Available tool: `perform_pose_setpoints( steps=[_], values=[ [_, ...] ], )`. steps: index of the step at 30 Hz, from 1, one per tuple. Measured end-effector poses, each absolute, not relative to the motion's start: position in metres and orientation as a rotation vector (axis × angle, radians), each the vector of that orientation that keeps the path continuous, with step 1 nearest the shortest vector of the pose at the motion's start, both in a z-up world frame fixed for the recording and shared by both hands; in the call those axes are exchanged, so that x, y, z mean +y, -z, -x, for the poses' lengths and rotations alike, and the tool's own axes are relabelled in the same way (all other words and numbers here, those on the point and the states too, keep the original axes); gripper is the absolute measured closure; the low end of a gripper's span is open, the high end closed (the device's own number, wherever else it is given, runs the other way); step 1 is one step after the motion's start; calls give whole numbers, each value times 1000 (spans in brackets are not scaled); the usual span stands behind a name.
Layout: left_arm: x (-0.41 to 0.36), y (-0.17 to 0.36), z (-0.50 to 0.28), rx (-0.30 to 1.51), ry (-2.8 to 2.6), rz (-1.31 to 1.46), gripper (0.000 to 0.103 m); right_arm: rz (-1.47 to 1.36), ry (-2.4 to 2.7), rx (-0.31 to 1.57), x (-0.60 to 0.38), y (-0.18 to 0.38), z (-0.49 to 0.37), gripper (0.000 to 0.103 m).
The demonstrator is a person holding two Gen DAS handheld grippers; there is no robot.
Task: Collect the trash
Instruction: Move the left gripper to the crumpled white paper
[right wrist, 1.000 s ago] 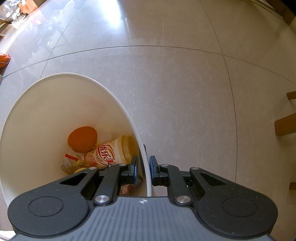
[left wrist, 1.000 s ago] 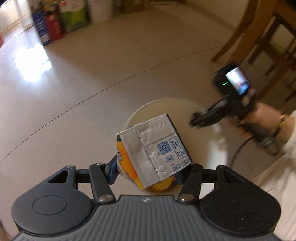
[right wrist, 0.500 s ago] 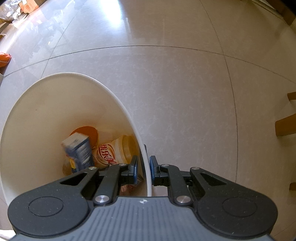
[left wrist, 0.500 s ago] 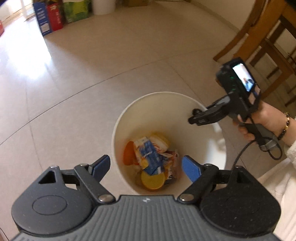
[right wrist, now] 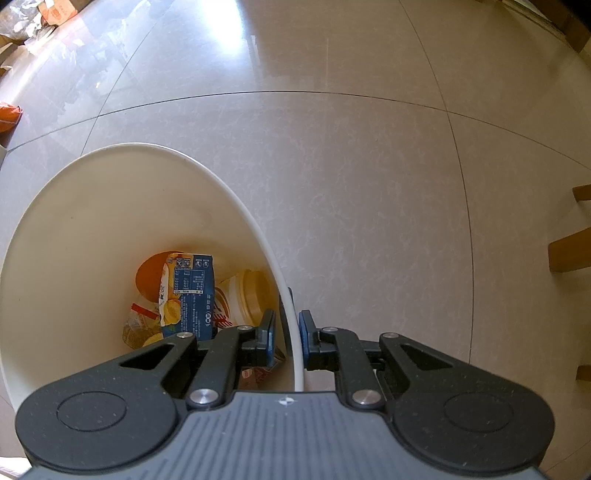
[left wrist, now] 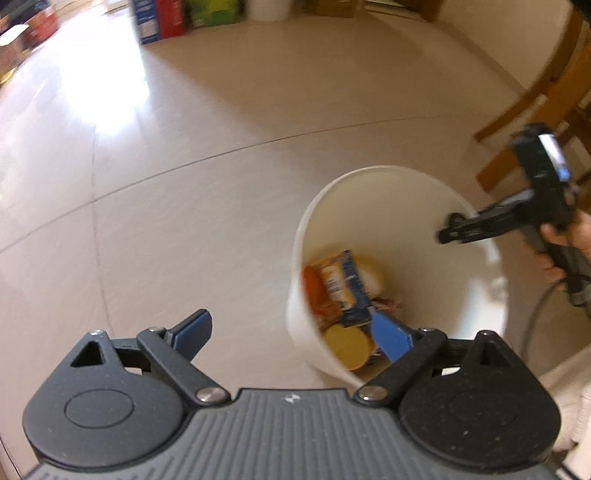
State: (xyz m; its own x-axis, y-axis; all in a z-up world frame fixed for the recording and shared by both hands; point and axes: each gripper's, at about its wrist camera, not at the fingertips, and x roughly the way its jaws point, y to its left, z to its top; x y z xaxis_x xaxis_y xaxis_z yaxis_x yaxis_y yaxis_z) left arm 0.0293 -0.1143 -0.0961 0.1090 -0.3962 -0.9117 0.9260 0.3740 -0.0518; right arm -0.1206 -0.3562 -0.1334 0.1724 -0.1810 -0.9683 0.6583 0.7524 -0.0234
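Floor at 9 o'clock, left wrist view: bare pale tile floor (left wrist: 184, 177), no loose trash visible on it; boxes (left wrist: 162, 18) stand well off at 11 o'clock.

Left gripper: left gripper (left wrist: 291, 334) hangs above the floor with its blue pads spread wide and nothing between them. A second ago it carried the carton; half a second ago it was already spread over the bin mouth. Since then it has swung aside, so the bin now sits at 3 o'clock of it.

Carton: juice carton (right wrist: 190, 291) lies inside the bin, leaning on the other rubbish, orange lid at 11 o'clock of it, beige cup (right wrist: 247, 295) just beside it at 3 o'clock. Released and settled; that item counts as collected.

Bin: white bin (left wrist: 369, 184) tilted, mouth toward both cameras, several pieces resting at the bottom.

Right gripper: right gripper (right wrist: 286, 338) is clamped narrow on the bin wall, one pad inside, one outside, rim running up between them. Unchanged across the last second, it steadies the bin. Also visible at 3 o'clock in the left view, a hand (left wrist: 565, 243) on its handle.

Reading: drop finished. Probable next step is a search for another piece; none is in sight, so I cannot tell whether any trash remains.

Far right: wooden chair legs (left wrist: 532, 99) near the bin.
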Motion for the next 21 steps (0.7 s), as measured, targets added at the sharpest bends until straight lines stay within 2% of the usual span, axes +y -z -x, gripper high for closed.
perform_pose_setpoints(
  steps=[21],
  values=[
    [23, 265, -142, 1298, 573, -316, 9, -444, 631, 1268, -354, 135, 120, 86]
  ],
)
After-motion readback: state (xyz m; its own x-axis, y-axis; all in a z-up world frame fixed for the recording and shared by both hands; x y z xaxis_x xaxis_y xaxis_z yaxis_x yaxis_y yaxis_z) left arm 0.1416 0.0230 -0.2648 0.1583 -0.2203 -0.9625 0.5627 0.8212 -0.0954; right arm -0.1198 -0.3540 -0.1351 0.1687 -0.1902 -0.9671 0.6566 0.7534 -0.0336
